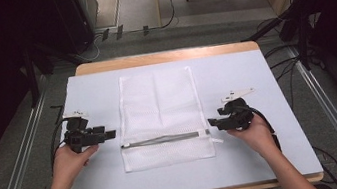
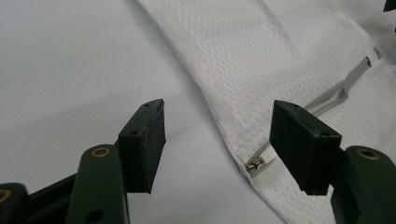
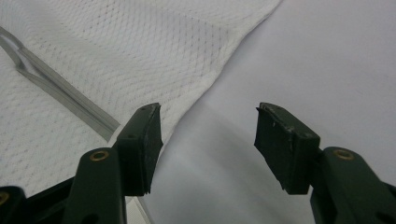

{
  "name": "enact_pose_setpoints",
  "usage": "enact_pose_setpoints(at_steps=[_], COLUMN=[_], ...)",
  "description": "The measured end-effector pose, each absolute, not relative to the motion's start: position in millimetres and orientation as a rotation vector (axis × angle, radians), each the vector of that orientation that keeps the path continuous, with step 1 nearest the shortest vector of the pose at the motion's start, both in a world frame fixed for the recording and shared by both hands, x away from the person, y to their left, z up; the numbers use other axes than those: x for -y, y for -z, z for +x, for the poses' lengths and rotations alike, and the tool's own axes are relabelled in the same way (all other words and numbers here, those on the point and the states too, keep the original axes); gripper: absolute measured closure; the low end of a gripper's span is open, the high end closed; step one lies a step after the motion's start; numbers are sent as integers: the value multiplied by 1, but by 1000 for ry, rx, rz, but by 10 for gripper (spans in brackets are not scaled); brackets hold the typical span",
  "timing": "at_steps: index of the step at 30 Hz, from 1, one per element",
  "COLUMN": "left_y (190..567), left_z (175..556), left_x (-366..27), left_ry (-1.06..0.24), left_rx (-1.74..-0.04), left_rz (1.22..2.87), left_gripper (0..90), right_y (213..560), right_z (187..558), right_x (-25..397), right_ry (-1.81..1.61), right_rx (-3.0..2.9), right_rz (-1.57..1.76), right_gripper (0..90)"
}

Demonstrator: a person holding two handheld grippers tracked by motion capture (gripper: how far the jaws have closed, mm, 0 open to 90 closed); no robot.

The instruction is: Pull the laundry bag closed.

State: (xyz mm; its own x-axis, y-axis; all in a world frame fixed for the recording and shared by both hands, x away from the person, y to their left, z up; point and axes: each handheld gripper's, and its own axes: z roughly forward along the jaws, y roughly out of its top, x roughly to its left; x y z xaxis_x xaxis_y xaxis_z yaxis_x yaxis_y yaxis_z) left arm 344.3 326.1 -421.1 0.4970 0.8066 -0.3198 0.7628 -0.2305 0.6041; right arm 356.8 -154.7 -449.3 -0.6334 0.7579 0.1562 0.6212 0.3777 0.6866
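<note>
Your left gripper (image 1: 110,133) sits at the table's left, just off the left edge of the white mesh bag (image 1: 159,103), w/ your left hand (image 1: 71,159) wrapped round its rear. Jaws are spread wide, nothing between them. In the left gripper view (image 2: 218,140) the jaws straddle the bag's hem: one pad over bare sheet, the other over the mesh, and the small metal zipper slider (image 2: 255,164) lies just beside that far pad, not touching as far as you can tell. Gripper's above the bag's edge; can't say whether it's resting on the sheet.

The bag lies flat at mid-table on the pale sheet (image 1: 90,91), long side running away from you, approx centred btwn both grippers. Its grey zipper (image 1: 160,139) crosses the near part of the bag, side to side, and gapes a bit at its left end; a small white tab sticks out at the bag's right edge.

Your right gripper (image 1: 212,122) is at the bag's right edge, level w/ the zipper's end, your right hand (image 1: 250,133) behind it. Jaws also parted wide, empty. In the right gripper view (image 3: 208,135) one jaw overlaps the mesh border and the other hangs over plain sheet; the zipper's grey tape runs off diagonally behind.
</note>
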Motion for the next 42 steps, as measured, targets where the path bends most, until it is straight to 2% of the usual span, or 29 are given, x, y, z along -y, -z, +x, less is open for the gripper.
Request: enact_pose_setpoints(at_steps=[20,42], left_y=[421,420], left_z=[343,334], left_x=[-326,-333], left_ry=[-72,-58], left_rx=[-1264,-1277], left_rz=[2023,2024], left_gripper=[366,374], right_y=[447,439], right_z=[354,345], right_x=[149,118], right_ry=[-1107,-1122], right_rx=[-2477,-2550], right_rz=[1204,1130], right_gripper=[430,456])
